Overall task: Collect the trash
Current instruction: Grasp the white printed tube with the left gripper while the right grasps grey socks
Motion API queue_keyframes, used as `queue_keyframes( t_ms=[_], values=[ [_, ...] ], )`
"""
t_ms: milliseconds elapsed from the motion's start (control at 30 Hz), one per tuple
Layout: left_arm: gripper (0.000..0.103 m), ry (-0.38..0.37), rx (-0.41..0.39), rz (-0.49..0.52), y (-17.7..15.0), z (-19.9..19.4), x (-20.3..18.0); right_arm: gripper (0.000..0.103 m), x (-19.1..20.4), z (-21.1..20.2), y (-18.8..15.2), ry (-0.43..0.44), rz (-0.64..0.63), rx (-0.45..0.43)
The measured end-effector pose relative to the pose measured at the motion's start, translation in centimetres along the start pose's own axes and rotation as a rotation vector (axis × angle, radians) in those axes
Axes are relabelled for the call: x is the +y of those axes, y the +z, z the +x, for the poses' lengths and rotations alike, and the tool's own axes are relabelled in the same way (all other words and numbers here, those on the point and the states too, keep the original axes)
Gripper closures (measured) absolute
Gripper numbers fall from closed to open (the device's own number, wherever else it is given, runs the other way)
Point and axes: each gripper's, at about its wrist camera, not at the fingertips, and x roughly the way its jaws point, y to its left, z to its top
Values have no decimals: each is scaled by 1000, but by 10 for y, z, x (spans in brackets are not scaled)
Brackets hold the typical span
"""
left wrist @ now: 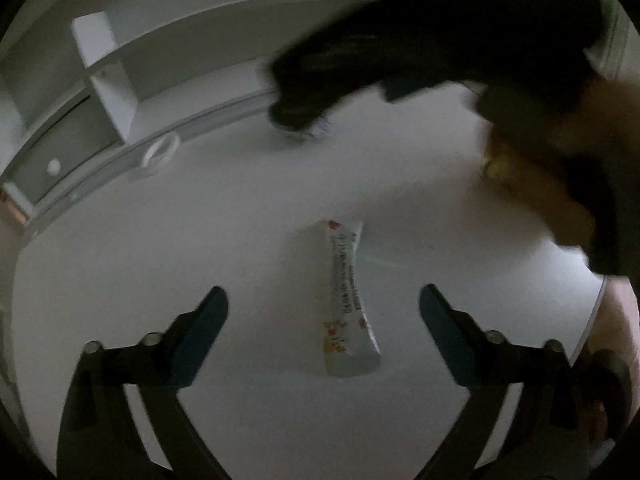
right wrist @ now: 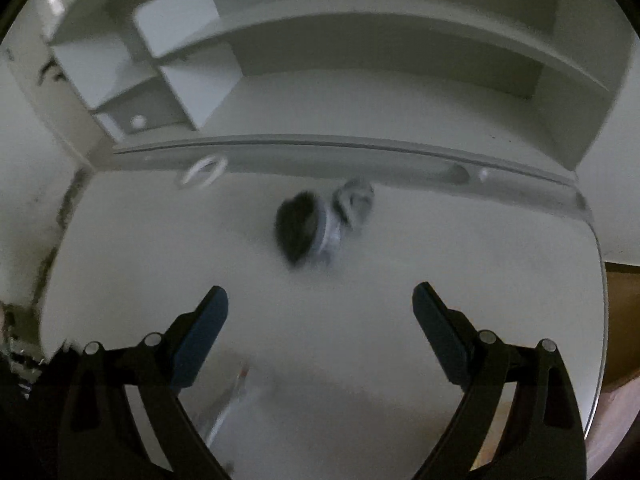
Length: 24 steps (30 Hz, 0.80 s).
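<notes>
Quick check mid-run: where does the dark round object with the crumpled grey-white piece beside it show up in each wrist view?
Left wrist: the dark round object sits upper centre on the white desk, mostly hidden by a dark blurred shape that crosses from the upper right.
Right wrist: it lies centre frame, ahead of the open fingers, with the crumpled grey-white piece to its right.
Shared landmark: the white ring near the desk's back edge.

I see a white desk point(right wrist: 400, 300) under dim light; at its back stands a white shelf unit point(right wrist: 360, 28) with open compartments; a small white ring point(right wrist: 202, 170) lies near the desk's back edge, left of centre.
</notes>
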Motion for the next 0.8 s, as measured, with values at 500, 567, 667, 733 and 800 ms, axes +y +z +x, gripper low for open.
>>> queue_keyframes(
  t_ms=[500,567,667,733,800],
  values=[
    [85,-20,4,-3,-3,-5,-9,95,11,-4,11,-27,-33,-13],
    [85,-20,-15,-9,-1,-15,-11,95,4,-33,-3,-26,-38,-64],
    [85,-29,-48,-11,6,-26,-13,95,-19,-86,-34,-10,-19,-147],
    [85,-59,-72,-11,12,-37,-25,95,-46,-122,-65,-16,27,-199],
    [85,-84,-89,-6,17,-40,-35,95,-73,-152,-93,-30,77,-227]
  ],
)
